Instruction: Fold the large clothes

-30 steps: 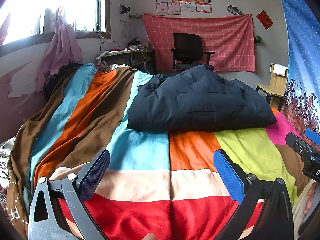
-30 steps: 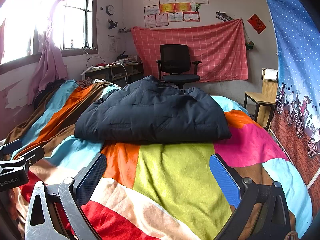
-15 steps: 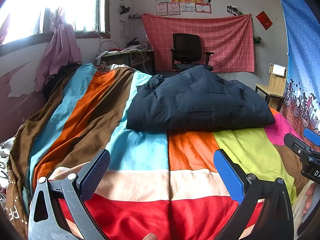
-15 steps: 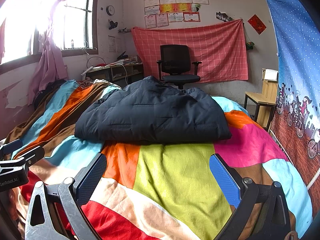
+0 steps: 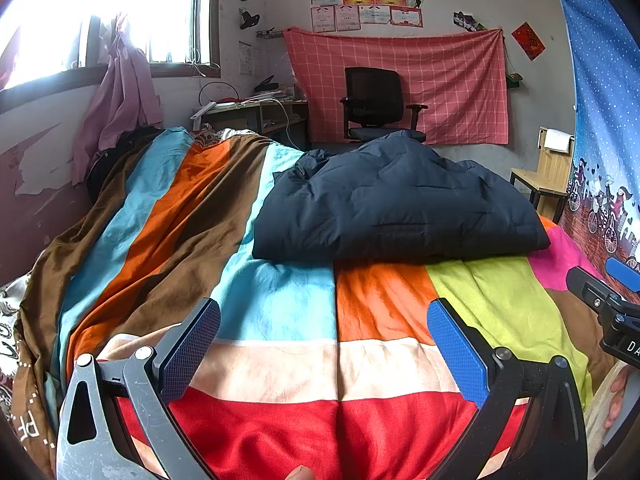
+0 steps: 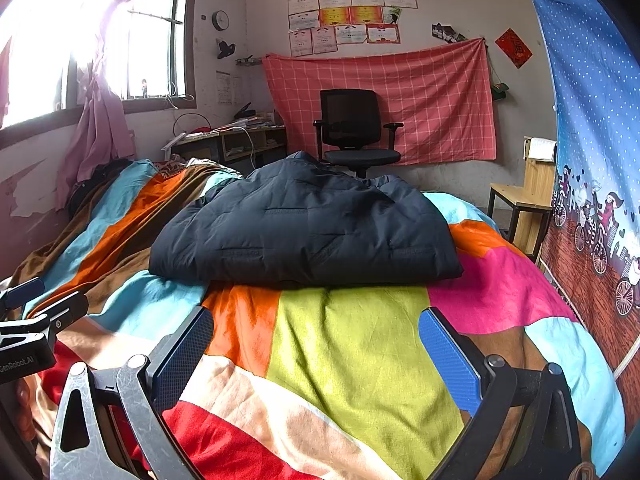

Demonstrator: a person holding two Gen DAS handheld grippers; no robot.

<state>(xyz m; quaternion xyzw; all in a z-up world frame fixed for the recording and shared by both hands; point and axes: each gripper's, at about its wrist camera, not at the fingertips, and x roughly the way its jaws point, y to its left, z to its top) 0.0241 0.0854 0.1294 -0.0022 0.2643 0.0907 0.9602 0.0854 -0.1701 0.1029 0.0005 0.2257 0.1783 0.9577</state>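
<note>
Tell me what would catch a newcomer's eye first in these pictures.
The dark navy padded jacket, lying folded into a bundle in the middle of the bed, stands out against the loud colour-block blanket beneath it. Behind it, a black office chair stands before a red checked cloth hung on the far wall. In the foreground the left gripper and right gripper are both open and empty, short of the jacket.
</note>
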